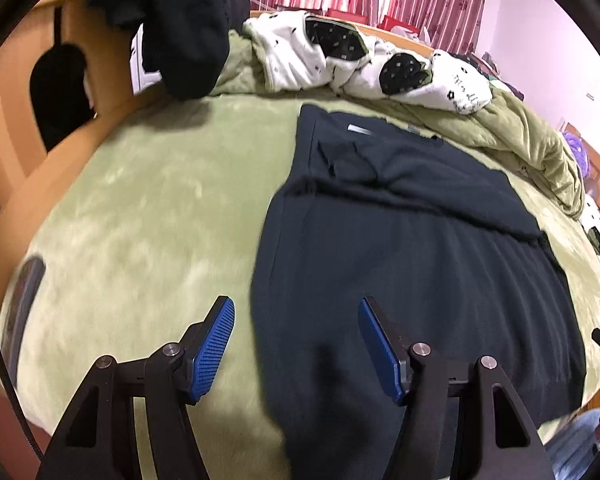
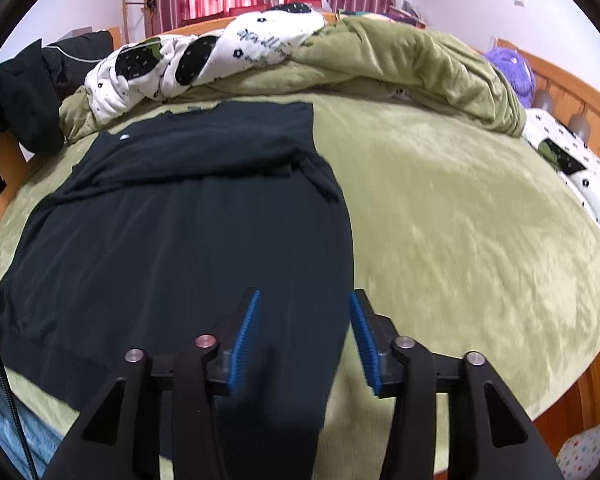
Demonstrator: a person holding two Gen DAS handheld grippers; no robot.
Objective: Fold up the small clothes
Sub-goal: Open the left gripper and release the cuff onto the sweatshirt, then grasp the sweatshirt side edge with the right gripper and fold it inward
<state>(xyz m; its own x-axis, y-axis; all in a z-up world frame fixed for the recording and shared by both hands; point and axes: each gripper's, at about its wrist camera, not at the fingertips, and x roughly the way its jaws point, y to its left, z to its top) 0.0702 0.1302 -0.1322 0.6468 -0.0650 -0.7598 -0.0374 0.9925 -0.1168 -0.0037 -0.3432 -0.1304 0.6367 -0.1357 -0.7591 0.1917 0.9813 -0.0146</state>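
— Where is the dark garment (image 1: 400, 248)?

— Spread flat on the green blanket (image 1: 140, 208), ahead of and beneath both tools. The left gripper (image 1: 296, 344) stands with its blue pads apart, nothing pinched; the garment's left edge runs between them.

— And the right gripper (image 2: 304, 332)?

— Also parted and empty, over the garment's right edge (image 2: 340, 216).

— Anything only one camera catches?

— The left view alone shows the wooden bed frame (image 1: 16, 120) and a black bundle (image 1: 180, 40) far left ahead. The right view alone shows a purple plush toy (image 2: 512, 68) and a patterned pillow (image 2: 580, 176) far right. Both show the white patterned quilt (image 1: 380, 60) beyond the garment.
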